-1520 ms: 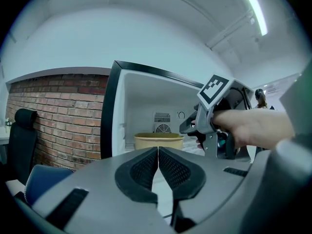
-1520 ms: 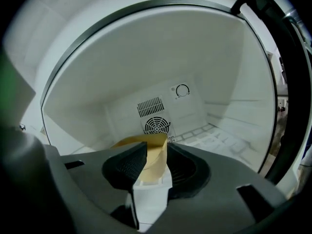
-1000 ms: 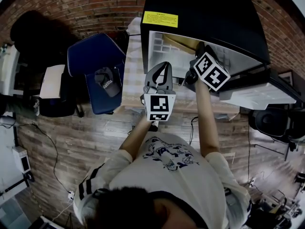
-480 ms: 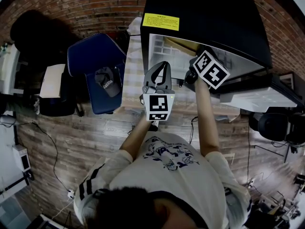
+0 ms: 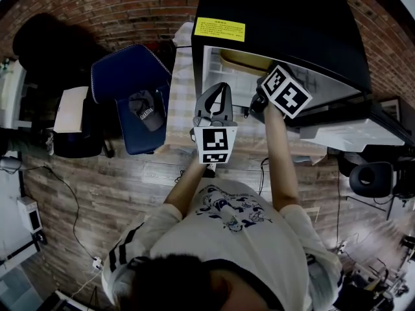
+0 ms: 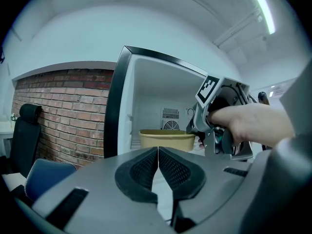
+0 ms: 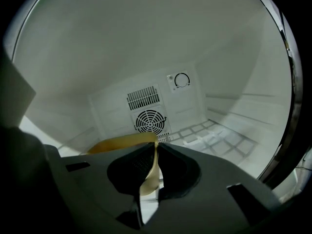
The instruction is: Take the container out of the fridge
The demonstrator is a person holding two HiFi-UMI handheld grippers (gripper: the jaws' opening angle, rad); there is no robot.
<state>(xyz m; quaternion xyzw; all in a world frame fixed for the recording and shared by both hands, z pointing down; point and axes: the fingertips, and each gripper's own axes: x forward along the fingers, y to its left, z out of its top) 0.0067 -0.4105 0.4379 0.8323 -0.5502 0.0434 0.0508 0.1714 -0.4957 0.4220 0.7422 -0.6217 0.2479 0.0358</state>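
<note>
Withdrawal is under way: the tan round container (image 5: 241,59) now sits nearer the mouth of the black fridge (image 5: 279,18), rim clamped in my right tongs (image 7: 156,154), left tongs (image 6: 158,155) closed and empty.

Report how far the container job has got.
Done: the fridge stands open, and the right hand-held gripper is shut on the rim of the container. In hand: the container sits inside the fridge, not yet out. Left: draw it clear. The left hand-held gripper is shut, empty, outside.
</note>
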